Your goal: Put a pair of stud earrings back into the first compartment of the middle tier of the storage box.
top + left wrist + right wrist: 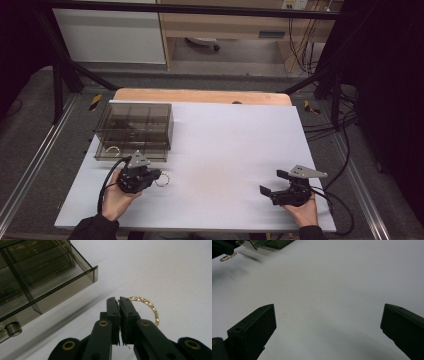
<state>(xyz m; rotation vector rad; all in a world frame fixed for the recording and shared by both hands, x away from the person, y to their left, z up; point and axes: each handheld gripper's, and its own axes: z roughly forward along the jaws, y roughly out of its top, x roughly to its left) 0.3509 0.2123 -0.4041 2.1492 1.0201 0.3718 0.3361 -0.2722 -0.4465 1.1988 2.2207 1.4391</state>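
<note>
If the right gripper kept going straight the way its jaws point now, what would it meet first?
Probably nothing nearby: the open right gripper faces bare white tabletop; the smoky transparent plastic compartment box sits far ahead.

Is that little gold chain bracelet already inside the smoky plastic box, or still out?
Out. The left tongs are shut on the bracelet, holding it over the white table beside the box.

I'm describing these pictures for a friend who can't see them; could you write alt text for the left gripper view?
Two black jaws of the left gripper are pinched shut on a thin gold chain bracelet, which loops out to their right above a white table. At upper left stands a smoky clear plastic box with dividers inside.
</note>
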